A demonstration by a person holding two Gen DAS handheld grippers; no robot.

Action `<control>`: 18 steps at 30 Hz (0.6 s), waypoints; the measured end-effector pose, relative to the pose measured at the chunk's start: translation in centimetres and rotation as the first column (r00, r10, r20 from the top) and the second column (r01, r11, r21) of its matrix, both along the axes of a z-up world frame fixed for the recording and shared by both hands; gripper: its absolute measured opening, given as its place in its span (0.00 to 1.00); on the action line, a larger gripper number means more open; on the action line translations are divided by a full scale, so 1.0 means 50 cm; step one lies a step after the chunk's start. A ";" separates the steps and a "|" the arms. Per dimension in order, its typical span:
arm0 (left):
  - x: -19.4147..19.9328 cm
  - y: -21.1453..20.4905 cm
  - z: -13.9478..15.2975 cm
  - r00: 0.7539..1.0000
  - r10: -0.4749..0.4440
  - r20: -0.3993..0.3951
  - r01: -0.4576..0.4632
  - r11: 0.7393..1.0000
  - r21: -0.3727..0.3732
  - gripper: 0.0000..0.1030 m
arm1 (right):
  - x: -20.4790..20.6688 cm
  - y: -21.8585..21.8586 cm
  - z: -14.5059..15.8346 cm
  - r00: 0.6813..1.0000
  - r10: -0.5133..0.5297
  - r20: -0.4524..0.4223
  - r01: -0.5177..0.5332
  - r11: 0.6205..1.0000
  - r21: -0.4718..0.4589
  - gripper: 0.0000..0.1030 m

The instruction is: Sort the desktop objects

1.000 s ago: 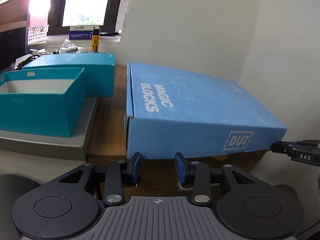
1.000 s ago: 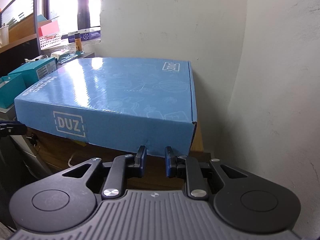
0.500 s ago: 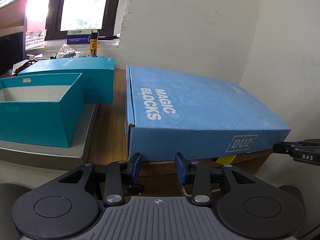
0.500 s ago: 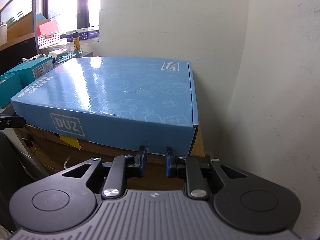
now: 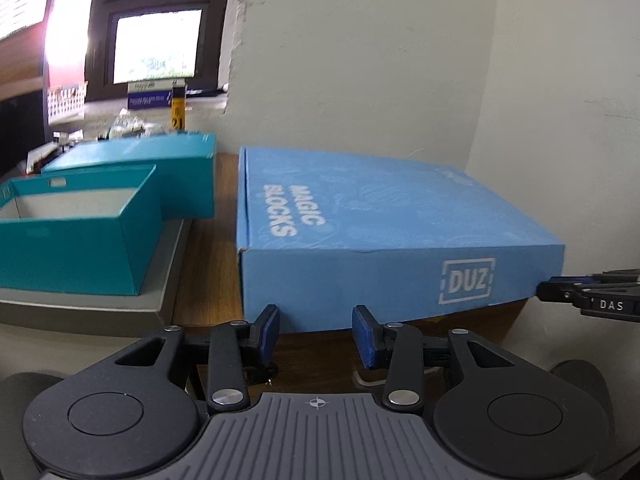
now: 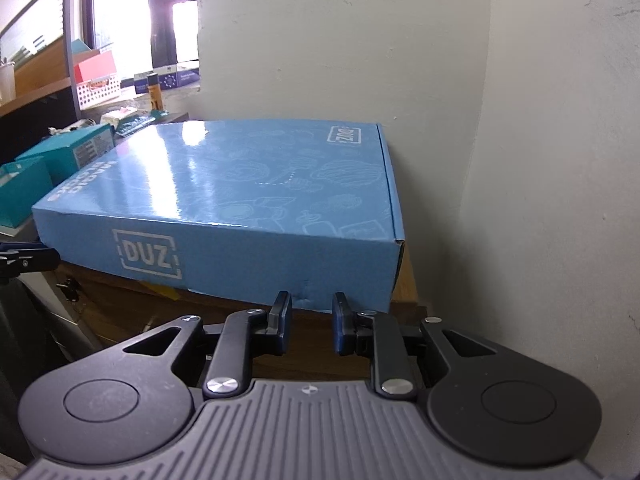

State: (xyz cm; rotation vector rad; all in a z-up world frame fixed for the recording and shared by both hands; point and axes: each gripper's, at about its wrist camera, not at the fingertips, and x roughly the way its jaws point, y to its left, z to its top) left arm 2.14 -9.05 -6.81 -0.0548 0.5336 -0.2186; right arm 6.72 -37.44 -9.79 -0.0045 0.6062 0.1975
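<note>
A large flat blue "Magic Blocks" box lies on a wooden desk top in the corner by the white wall; it also shows in the right wrist view. My left gripper is open and empty, just in front of the box's near side at its left end. My right gripper is open and empty, just in front of the box's near side at its right end. The right gripper's tip shows at the left view's right edge, at the box's lower corner.
An open teal box stands on a grey lid to the left, with a closed teal box behind it. A windowsill with small clutter and a yellow bottle lies beyond. White walls close the back and right.
Both grippers have risen and drawn slightly nearer the blue box. The box's front edge, which overhung the desk tilted up, now sits lower and flatter. Jaws stayed open.
</note>
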 end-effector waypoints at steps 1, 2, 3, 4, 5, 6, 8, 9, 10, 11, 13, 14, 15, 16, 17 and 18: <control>-0.008 -0.004 0.005 1.000 -0.004 0.009 0.004 1.000 0.002 0.43 | -0.006 0.003 0.002 1.000 0.002 0.004 -0.002 1.000 0.003 0.25; -0.016 -0.008 0.010 1.000 -0.007 0.018 0.007 1.000 0.004 0.43 | -0.012 0.005 0.005 1.000 0.004 0.008 -0.004 1.000 0.007 0.27; -0.023 -0.012 0.013 1.000 -0.010 0.024 0.010 1.000 0.006 0.43 | -0.019 0.008 0.007 1.000 0.007 0.012 -0.008 1.000 0.011 0.29; -0.031 -0.015 0.017 0.999 -0.010 0.030 0.010 1.000 0.008 0.44 | -0.025 0.011 0.010 1.000 0.011 0.017 -0.011 1.000 0.014 0.32; -0.039 -0.019 0.020 0.999 -0.011 0.036 0.011 1.000 0.008 0.44 | -0.032 0.015 0.013 1.000 0.015 0.023 -0.015 1.000 0.017 0.32; -0.046 -0.021 0.023 0.999 -0.013 0.041 0.013 1.000 0.006 0.45 | -0.040 0.018 0.016 0.999 0.019 0.030 -0.020 1.000 0.019 0.32; -0.061 -0.025 0.028 0.999 -0.014 0.046 0.014 1.000 -0.003 0.48 | -0.056 0.026 0.023 0.999 0.028 0.045 -0.029 0.999 0.023 0.36; -0.069 -0.026 0.030 0.999 -0.014 0.049 0.014 1.000 -0.005 0.48 | -0.064 0.029 0.027 0.998 0.031 0.054 -0.033 0.999 0.025 0.37; -0.077 -0.028 0.033 0.999 -0.015 0.052 0.015 1.000 -0.008 0.49 | -0.073 0.033 0.031 0.997 0.035 0.061 -0.037 0.999 0.027 0.39; -0.085 -0.030 0.035 0.998 -0.015 0.055 0.015 1.000 -0.008 0.50 | -0.082 0.036 0.034 0.997 0.038 0.068 -0.040 0.999 0.027 0.42; -0.098 -0.034 0.039 0.998 -0.011 0.058 0.012 1.000 -0.007 0.53 | -0.099 0.042 0.040 0.996 0.042 0.083 -0.045 0.999 0.029 0.47; -0.104 -0.035 0.042 0.998 -0.013 0.061 0.013 1.000 -0.009 0.55 | -0.107 0.044 0.043 0.995 0.044 0.090 -0.047 0.998 0.031 0.49; -0.111 -0.037 0.044 0.998 -0.014 0.064 0.015 1.000 -0.011 0.56 | -0.116 0.046 0.045 0.994 0.044 0.097 -0.048 0.998 0.032 0.50; -0.118 -0.038 0.047 0.997 -0.015 0.071 0.016 1.000 -0.013 0.59 | -0.126 0.047 0.047 0.994 0.044 0.104 -0.047 0.998 0.033 0.53; -0.126 -0.040 0.049 0.997 -0.016 0.078 0.017 1.000 -0.016 0.61 | -0.136 0.048 0.050 0.993 0.043 0.109 -0.047 0.998 0.034 0.54; -0.133 -0.041 0.051 0.996 -0.016 0.085 0.018 1.000 -0.018 0.62 | -0.145 0.049 0.052 0.993 0.042 0.114 -0.046 0.998 0.035 0.55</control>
